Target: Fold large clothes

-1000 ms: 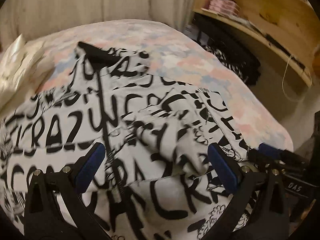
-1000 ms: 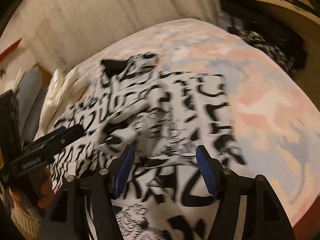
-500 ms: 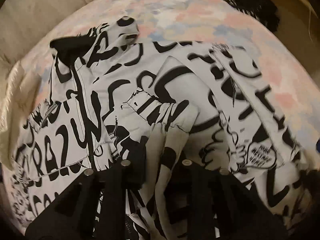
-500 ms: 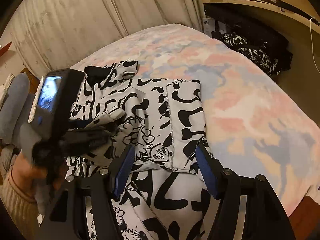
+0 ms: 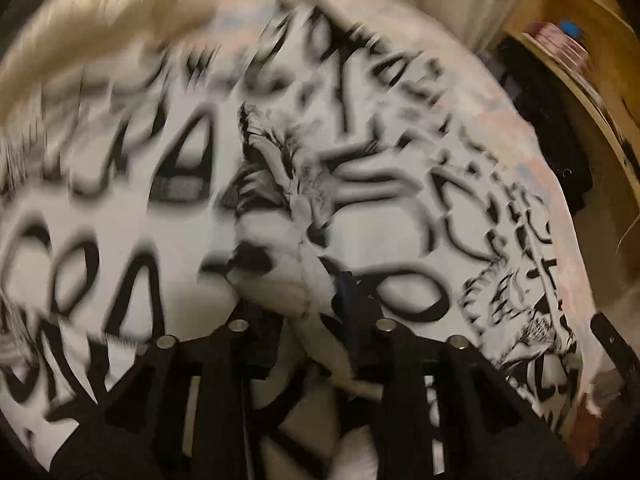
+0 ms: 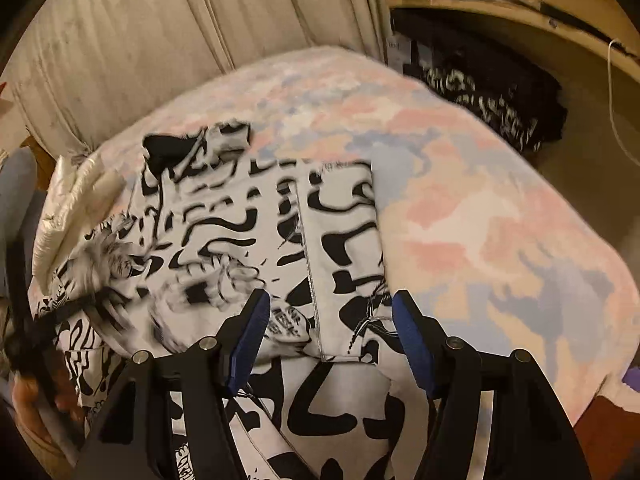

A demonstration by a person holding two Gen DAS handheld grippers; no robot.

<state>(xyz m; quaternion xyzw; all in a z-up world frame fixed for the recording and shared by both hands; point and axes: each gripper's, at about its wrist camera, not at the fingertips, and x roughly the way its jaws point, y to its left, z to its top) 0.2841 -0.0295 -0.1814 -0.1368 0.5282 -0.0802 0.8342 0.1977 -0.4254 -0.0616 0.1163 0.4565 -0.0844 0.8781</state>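
A white garment with black graffiti lettering [image 6: 256, 220] lies spread on the bed, its right side folded inward along a straight edge. In the left wrist view the garment [image 5: 120, 216] is blurred by motion. My left gripper [image 5: 308, 312] has a bunched fold of this cloth between its jaws; the jaws are opening and the cloth still fills the gap. In the right wrist view the left gripper [image 6: 36, 320] is a dark blur at the garment's left edge, held by a hand [image 6: 28, 392]. My right gripper [image 6: 326, 332] hovers open over the folded panel's near end, gripping nothing.
A pastel patchwork bed cover [image 6: 480, 220] stretches right of the garment. A cream cloth [image 6: 68, 200] lies at the garment's far left. A pale curtain [image 6: 160, 40] hangs behind the bed. Dark clothes [image 6: 480, 92] sit under a wooden shelf [image 6: 500, 4] at the right.
The left gripper went from wide open to closed on a fold of the garment, then swept left and down with it. The right gripper stayed open over the folded panel.
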